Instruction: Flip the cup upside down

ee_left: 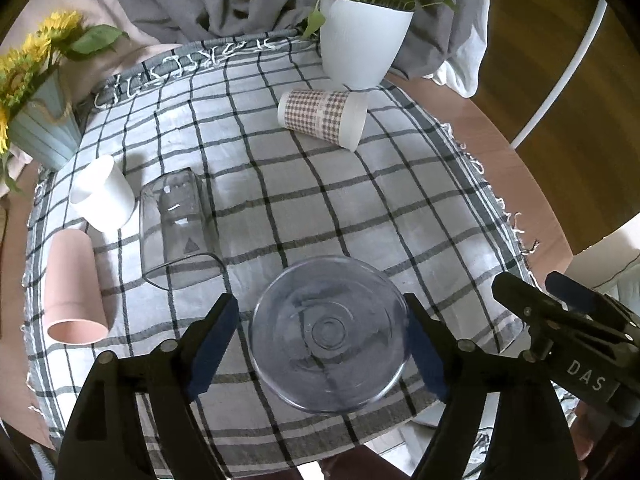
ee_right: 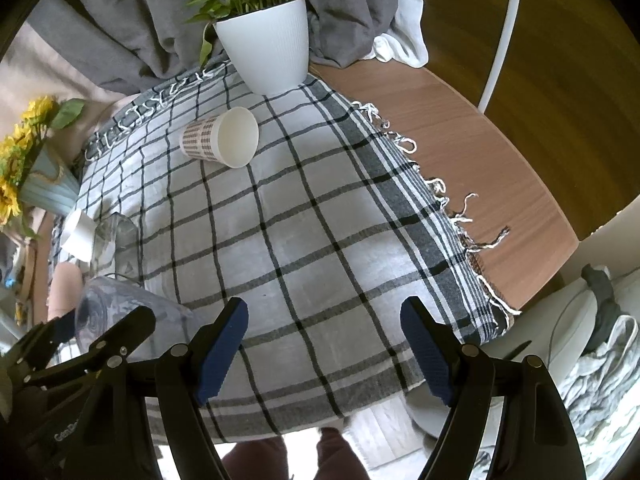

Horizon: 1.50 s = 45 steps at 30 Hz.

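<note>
A clear plastic cup [ee_left: 329, 336] stands upside down on the checked cloth [ee_left: 280, 200], its base facing me. My left gripper [ee_left: 322, 344] is open around it, blue pads [ee_left: 214, 344] apart from its sides. The cup also shows at the left of the right wrist view [ee_right: 120, 304]. My right gripper [ee_right: 323, 350] is open and empty over the cloth's near edge; it appears at the right of the left wrist view [ee_left: 560, 312]. A checked paper cup [ee_left: 322, 118] lies on its side at the back, also in the right wrist view [ee_right: 222, 142].
A clear square cup [ee_left: 176, 224], a white cup [ee_left: 104, 196] and a pink cup [ee_left: 72, 288] lie on their sides at the left. A white plant pot [ee_left: 362, 44] stands at the back, a sunflower vase [ee_left: 40, 120] at the far left. Bare wooden table [ee_right: 480, 160] lies to the right.
</note>
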Each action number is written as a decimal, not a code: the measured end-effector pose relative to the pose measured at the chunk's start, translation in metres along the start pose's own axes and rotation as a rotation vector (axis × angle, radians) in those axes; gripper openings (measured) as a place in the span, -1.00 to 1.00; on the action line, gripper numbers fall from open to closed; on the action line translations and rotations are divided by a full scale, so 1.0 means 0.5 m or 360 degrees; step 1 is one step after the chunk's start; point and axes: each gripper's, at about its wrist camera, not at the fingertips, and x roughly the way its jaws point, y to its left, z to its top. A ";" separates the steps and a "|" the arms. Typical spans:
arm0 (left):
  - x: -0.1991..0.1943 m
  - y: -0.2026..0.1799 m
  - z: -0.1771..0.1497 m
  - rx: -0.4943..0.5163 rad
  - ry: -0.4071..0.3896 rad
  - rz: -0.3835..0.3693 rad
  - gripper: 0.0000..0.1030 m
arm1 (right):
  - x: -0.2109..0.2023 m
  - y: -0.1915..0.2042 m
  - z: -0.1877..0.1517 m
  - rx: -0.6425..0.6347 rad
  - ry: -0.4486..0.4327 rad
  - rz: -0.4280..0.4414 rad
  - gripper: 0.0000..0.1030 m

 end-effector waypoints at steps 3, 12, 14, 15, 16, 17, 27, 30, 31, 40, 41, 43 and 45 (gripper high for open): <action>0.000 0.002 0.001 -0.0007 0.0006 -0.0003 0.63 | 0.000 0.001 0.000 -0.0002 0.0002 0.0002 0.53; -0.019 0.002 0.002 -0.0007 -0.0036 -0.0018 0.83 | -0.010 -0.004 0.001 0.0025 -0.0013 -0.0031 0.64; -0.033 0.001 0.001 -0.0004 -0.0060 -0.0014 0.90 | -0.021 -0.005 0.001 0.0035 -0.0034 -0.0041 0.65; -0.043 0.000 -0.001 -0.0005 -0.0078 -0.0012 0.90 | -0.028 -0.005 0.001 0.0035 -0.0046 -0.0044 0.66; -0.053 0.001 -0.002 -0.0011 -0.0094 -0.0011 0.90 | -0.036 -0.004 0.001 0.0034 -0.0055 -0.0048 0.66; -0.067 0.002 -0.005 -0.0023 -0.0118 -0.0009 0.90 | -0.047 -0.003 0.001 0.0029 -0.0074 -0.0060 0.66; -0.196 0.048 -0.038 -0.0229 -0.0368 0.0160 0.99 | -0.173 0.032 -0.018 -0.0069 -0.0327 -0.0030 0.78; -0.237 0.068 -0.054 -0.0295 -0.0445 0.0215 0.99 | -0.203 0.043 -0.027 -0.0093 -0.0377 0.0025 0.78; -0.247 0.073 -0.059 -0.0310 -0.0463 0.0237 0.99 | -0.213 0.047 -0.030 -0.0102 -0.0394 0.0042 0.79; -0.313 0.115 -0.119 -0.0430 -0.0562 0.0380 1.00 | -0.272 0.092 -0.067 -0.0197 -0.0501 0.0149 0.83; -0.316 0.119 -0.126 -0.0444 -0.0563 0.0392 1.00 | -0.274 0.095 -0.071 -0.0203 -0.0500 0.0157 0.83; -0.321 0.125 -0.139 -0.0469 -0.0557 0.0418 1.00 | -0.275 0.103 -0.079 -0.0222 -0.0488 0.0190 0.83; -0.325 0.131 -0.154 -0.0499 -0.0549 0.0420 1.00 | -0.276 0.111 -0.086 -0.0244 -0.0481 0.0203 0.83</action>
